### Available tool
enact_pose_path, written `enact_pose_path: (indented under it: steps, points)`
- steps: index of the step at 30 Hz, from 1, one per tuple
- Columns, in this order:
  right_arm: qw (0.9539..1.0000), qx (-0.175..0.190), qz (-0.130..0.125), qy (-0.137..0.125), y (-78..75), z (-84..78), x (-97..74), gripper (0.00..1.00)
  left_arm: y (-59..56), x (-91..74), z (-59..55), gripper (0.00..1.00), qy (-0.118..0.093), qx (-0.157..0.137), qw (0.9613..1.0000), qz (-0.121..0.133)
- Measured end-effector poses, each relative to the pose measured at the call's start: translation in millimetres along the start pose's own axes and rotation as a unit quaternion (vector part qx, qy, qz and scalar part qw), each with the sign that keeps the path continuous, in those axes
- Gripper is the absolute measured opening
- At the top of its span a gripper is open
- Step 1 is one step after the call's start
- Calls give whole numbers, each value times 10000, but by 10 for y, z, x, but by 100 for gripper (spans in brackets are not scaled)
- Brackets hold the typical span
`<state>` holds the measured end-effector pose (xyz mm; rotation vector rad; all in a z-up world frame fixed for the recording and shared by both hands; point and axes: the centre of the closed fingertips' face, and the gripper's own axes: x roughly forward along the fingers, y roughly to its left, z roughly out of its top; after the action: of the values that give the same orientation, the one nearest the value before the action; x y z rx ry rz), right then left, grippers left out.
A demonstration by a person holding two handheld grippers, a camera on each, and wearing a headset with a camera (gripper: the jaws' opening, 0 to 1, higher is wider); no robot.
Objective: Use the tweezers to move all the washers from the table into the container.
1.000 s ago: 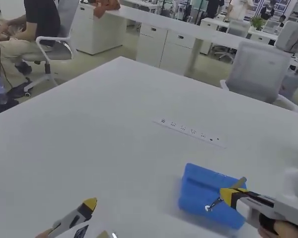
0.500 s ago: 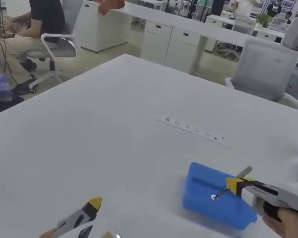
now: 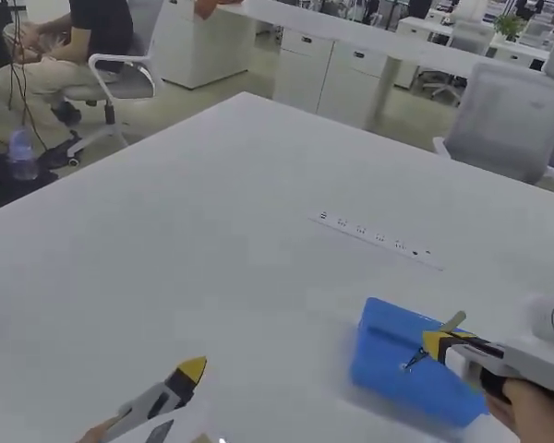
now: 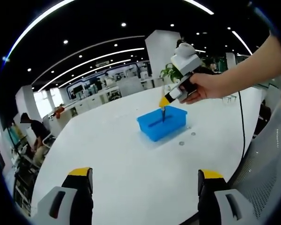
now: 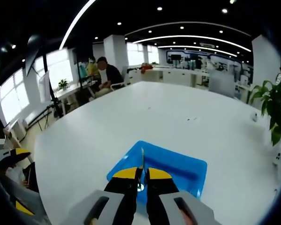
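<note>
Lower right in the head view, the right gripper (image 3: 443,334) clenches the tweezers (image 3: 414,360) over the blue container (image 3: 388,343); the left gripper (image 4: 144,174), bottom of its view, gapes released

The left gripper (image 4: 145,173) had two broad fingers (image 4: 79,190), each black along its length and capped with a bright yellow tip. They were set on pale grey moulded bases, and each base carried a dark oval slot. In the head view the same gripper showed as a slim grey bar with a dark slot and a yellow end. The right gripper (image 5: 143,174) was built alike: black fingers (image 5: 125,187) with yellow caps, on light grey bases with dark oval slots. In the head view its body was white to pale grey, with a black section just behind the yellow tips
</note>
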<state>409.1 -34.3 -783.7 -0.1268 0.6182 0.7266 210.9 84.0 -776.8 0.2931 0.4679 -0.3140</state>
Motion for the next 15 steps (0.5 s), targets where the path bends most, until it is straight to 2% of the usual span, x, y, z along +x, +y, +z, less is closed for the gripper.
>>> enact_pose_path:
  steps: [5,8,15]
  points:
    - [10000,52,14,80,6,-51,66,2,-9,4,9,97,-27,-38,10000,-24]
    - [10000,0,-39,37,3,-47,95,2,-13,8,2,98,-7,-17,10000,-23]
    - [9999,3,-62,159,33,-117,177,2,-6,12,-22,97,58,14,10000,0]
